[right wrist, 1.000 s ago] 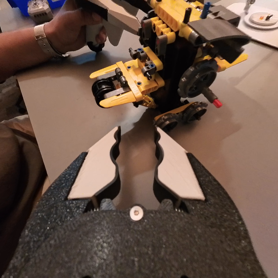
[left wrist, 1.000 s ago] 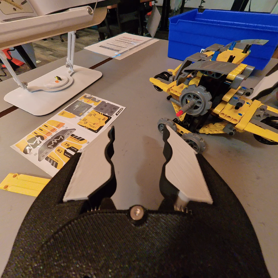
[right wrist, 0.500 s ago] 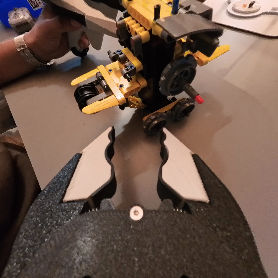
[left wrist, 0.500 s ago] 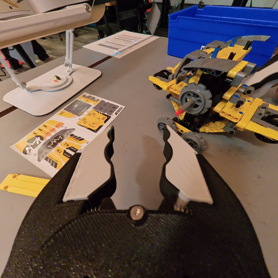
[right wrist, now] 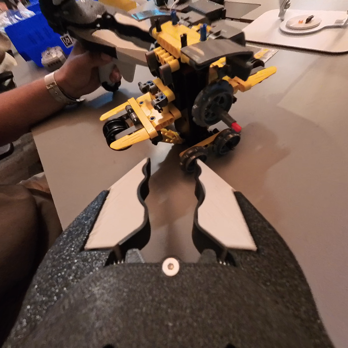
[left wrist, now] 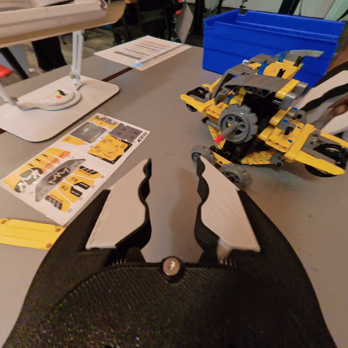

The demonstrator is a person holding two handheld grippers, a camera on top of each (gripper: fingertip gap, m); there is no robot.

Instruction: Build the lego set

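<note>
While both claws gape, brick vehicle (left wrist: 263, 120) nearby

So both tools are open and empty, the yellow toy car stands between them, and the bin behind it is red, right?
Nearly. The bin is blue, not red, as the left wrist view shows. The rest holds: the left tool and the right tool are open and empty, with the yellow toy car between them.
</note>
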